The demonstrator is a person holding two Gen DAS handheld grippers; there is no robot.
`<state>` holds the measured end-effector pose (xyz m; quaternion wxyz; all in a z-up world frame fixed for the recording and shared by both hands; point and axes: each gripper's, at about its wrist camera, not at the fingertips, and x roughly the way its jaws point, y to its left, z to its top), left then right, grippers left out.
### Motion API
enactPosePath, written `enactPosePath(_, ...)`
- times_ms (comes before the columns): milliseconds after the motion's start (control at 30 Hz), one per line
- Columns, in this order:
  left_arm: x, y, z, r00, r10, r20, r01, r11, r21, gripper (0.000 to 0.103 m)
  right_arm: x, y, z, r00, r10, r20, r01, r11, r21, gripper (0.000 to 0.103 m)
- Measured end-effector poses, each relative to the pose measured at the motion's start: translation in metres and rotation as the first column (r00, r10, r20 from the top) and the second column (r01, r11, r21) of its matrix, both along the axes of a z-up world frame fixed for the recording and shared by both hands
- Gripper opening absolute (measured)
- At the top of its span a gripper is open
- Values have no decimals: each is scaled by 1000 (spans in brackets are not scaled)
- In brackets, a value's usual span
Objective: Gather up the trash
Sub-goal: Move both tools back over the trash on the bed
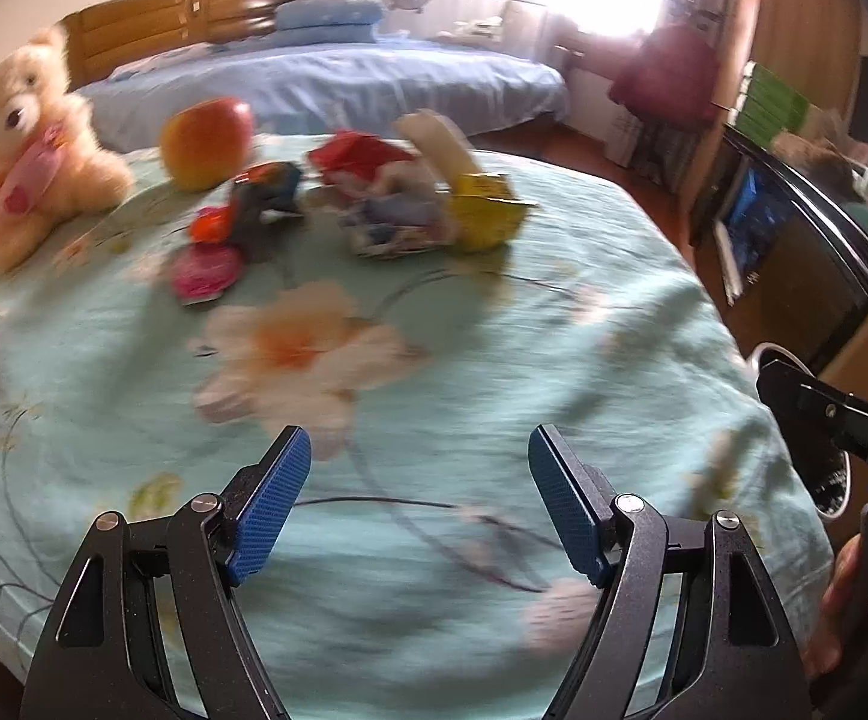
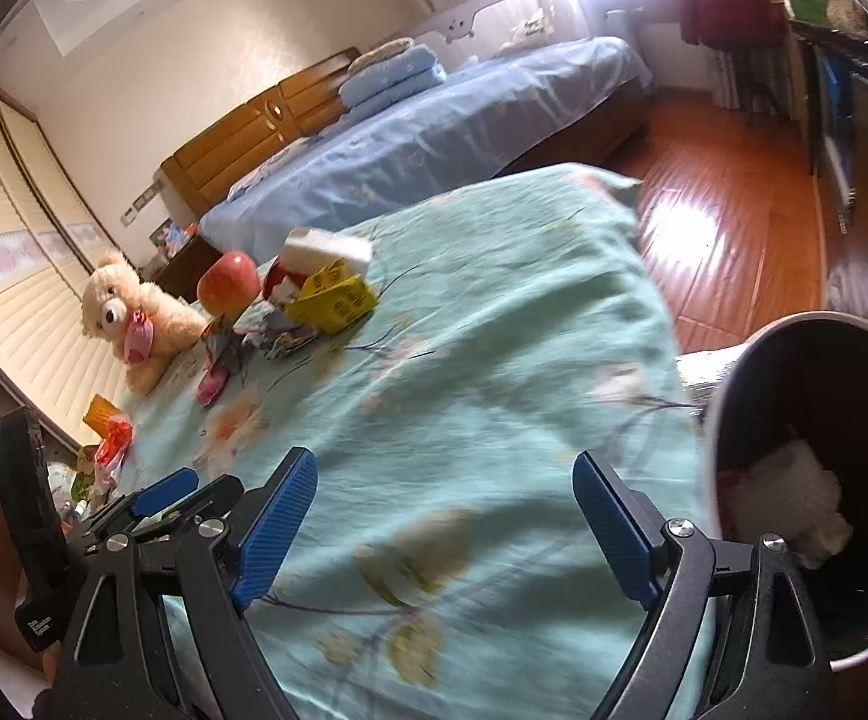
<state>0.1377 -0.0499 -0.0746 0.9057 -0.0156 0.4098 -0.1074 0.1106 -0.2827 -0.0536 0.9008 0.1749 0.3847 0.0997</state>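
Bin (image 2: 806,480) only in right view; left claw (image 1: 419,504), right claw (image 2: 446,528) spread, empty

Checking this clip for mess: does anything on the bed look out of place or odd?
Yes. Crumpled wrappers, a yellow carton and a pink packet lie heaped on the floral bedspread beside an apple and teddy bear. Litter does not belong there.
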Motion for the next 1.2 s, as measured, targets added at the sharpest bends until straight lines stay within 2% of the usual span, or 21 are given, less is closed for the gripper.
enactPosePath(500,38,59,-7,992,124,-36,-123,992,21,77,57,52,-10,995,94,-36,-95,995,-15,88)
enactPosePath(900,89,80,-8,987,152,-51,-150,988,43,77,116,84,-13,988,147,-41,-149,988,-39,88)
enactPosePath(1067,112,85,-11,986,160,-54,-157,986,56,77,137,89,-13,989,140,-39,-142,989,-41,83)
enactPosePath(1200,129,90,-16,984,165,-69,-163,986,36,77,151,91,-13,991,133,-33,-134,990,-35,76)
